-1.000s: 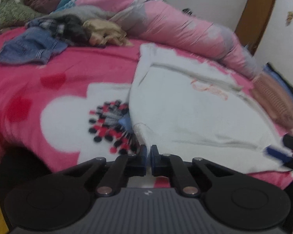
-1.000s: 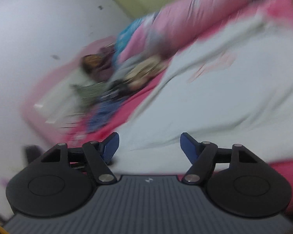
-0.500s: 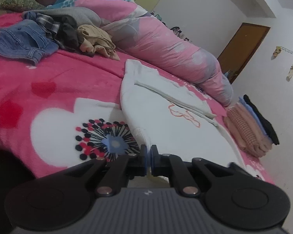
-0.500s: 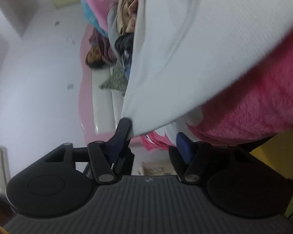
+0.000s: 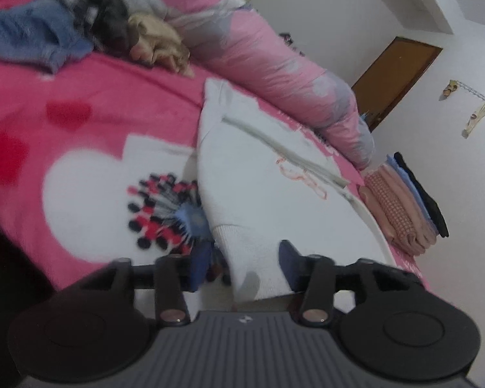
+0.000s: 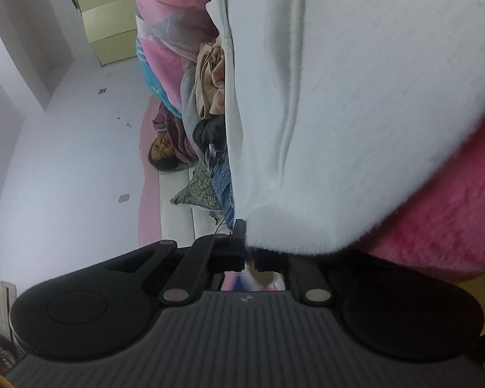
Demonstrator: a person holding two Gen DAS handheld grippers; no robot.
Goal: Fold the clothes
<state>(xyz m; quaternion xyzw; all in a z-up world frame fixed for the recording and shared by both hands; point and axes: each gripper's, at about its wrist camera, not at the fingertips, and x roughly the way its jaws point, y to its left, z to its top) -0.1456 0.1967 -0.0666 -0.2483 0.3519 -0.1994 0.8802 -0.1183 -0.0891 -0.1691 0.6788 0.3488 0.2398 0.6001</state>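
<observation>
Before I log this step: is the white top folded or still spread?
Partly folded. The white top lies flat on the pink blanket, one side turned in along a diagonal crease, its ribbed cuff hanging off the near edge.

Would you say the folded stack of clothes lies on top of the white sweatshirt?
No, the folded stack of clothes sits beside the white sweatshirt, at the bed's edge.

Left gripper (image 5: 244, 260): matte black body, ribbed grey top plate with small white logo at centre. Two round black discs flank plate, each with faint inner circle. Black linkage bars with silver rivet pivots. Fingertips (image 5: 199, 266) carry dark blue pads.

Right gripper (image 6: 249, 253): same build, black housing, grey ribbed plate, small logo, paired discs, silver rivets on link arms. Fingers (image 6: 232, 252) blocky, black.
</observation>
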